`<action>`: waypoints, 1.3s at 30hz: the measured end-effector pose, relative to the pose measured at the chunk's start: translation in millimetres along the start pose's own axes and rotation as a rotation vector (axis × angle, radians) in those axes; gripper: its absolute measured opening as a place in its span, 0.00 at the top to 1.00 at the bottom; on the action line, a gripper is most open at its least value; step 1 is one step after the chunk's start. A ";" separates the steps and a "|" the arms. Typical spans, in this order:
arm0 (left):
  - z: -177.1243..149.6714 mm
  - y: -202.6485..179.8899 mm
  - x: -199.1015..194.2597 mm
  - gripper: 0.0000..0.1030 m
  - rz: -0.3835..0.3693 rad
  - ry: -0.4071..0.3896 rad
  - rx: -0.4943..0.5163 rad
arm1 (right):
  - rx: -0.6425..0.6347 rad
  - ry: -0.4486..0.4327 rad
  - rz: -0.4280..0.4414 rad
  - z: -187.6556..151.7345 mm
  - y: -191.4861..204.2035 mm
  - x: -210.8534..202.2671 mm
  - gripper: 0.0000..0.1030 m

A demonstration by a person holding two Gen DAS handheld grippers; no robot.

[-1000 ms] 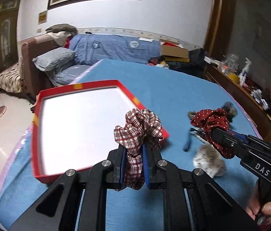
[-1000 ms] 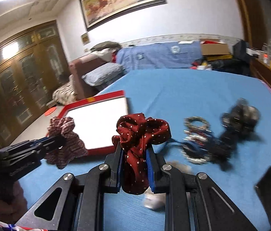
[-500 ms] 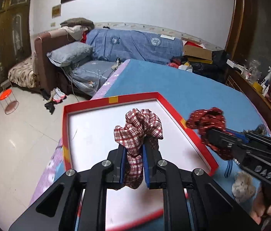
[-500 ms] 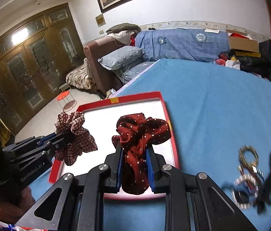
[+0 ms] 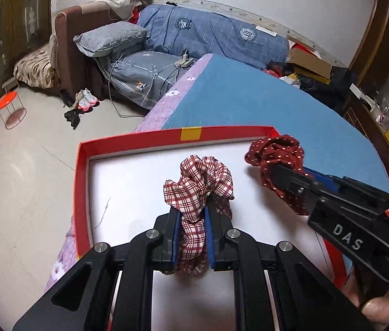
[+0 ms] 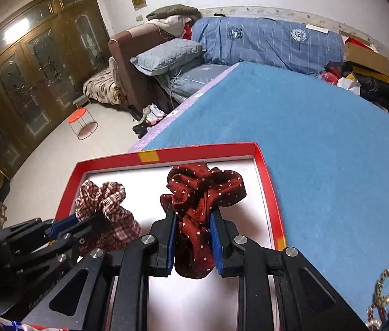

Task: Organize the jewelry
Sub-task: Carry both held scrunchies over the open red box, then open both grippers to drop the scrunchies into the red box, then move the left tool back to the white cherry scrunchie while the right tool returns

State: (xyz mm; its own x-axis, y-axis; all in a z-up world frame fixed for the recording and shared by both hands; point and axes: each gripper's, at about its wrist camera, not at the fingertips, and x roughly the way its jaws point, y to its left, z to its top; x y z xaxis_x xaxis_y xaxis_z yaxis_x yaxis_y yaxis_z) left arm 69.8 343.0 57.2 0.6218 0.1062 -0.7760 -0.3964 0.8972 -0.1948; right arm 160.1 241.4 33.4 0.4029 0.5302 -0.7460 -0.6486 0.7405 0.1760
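My left gripper (image 5: 191, 215) is shut on a red-and-white plaid scrunchie (image 5: 198, 186) and holds it above the white floor of a red-rimmed tray (image 5: 128, 140). My right gripper (image 6: 193, 218) is shut on a dark red scrunchie with white dots (image 6: 202, 190), over the same tray (image 6: 200, 150) and near its right wall. In the left wrist view the dotted scrunchie (image 5: 277, 151) hangs to the right of mine; in the right wrist view the plaid scrunchie (image 6: 102, 198) and the left gripper (image 6: 89, 218) sit to the left.
The tray lies at the near left corner of a blue-covered bed (image 6: 318, 143), beside the drop to the floor. A beaded bracelet (image 6: 386, 285) and other trinkets lie on the blue cover at the lower right. A sofa with pillows (image 5: 111, 38) stands behind.
Both grippers have carried their scrunchies leftward from the blue cover to above the tray. The loose jewelry has slid out to the right edge of the right wrist view.
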 end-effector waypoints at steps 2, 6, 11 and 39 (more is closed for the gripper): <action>4.4 0.1 6.6 0.86 0.004 0.004 -0.002 | 0.004 0.001 0.002 4.8 -1.0 6.4 0.76; 7.8 1.1 15.0 0.77 0.010 0.007 -0.016 | 0.028 0.010 0.008 8.9 -5.5 18.4 0.74; 3.3 5.1 14.0 0.42 0.063 -0.031 -0.025 | 0.036 -0.027 -0.027 6.0 -6.9 18.0 0.30; -88.7 -32.6 -121.8 0.36 0.048 -0.233 0.133 | 0.103 -0.180 0.037 -90.3 -12.5 -112.9 0.21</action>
State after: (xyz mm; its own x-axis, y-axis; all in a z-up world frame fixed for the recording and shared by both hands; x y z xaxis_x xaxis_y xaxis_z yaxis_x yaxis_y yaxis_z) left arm -53.0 262.8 104.9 0.7493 0.2316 -0.6204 -0.3464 0.9355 -0.0692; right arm 64.4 135.0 57.5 0.4945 0.6166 -0.6126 -0.5997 0.7522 0.2730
